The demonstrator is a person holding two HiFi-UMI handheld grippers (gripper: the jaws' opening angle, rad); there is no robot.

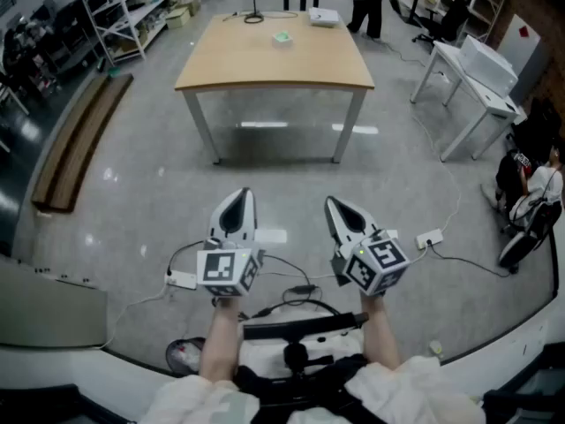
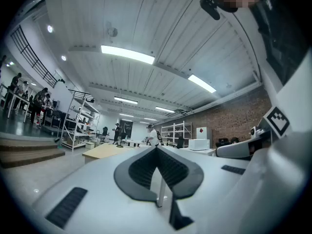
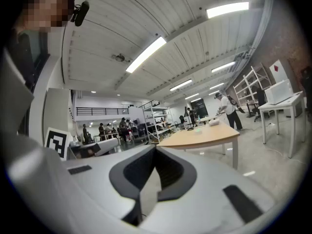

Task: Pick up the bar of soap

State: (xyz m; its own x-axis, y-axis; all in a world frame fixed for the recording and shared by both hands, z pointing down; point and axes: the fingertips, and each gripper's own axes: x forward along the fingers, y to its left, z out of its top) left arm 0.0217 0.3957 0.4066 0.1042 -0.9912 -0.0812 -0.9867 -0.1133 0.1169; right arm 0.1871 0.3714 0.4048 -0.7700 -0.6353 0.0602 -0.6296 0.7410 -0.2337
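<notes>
The bar of soap (image 1: 282,36) looks like that little pale green thing on the worktop (image 1: 265,69), well ahead of both grippers. The left hand-held gripper (image 1: 238,200) and right hand-held gripper (image 1: 335,207) sit side by side, jaws together, nothing in them.

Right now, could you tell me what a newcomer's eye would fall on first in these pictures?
The left gripper and right gripper catch the eye first, held low in the foreground, fingers together and empty. Beyond them a wooden table fills the upper middle, with a small green item, possibly the bar of soap, near its far edge.
</notes>
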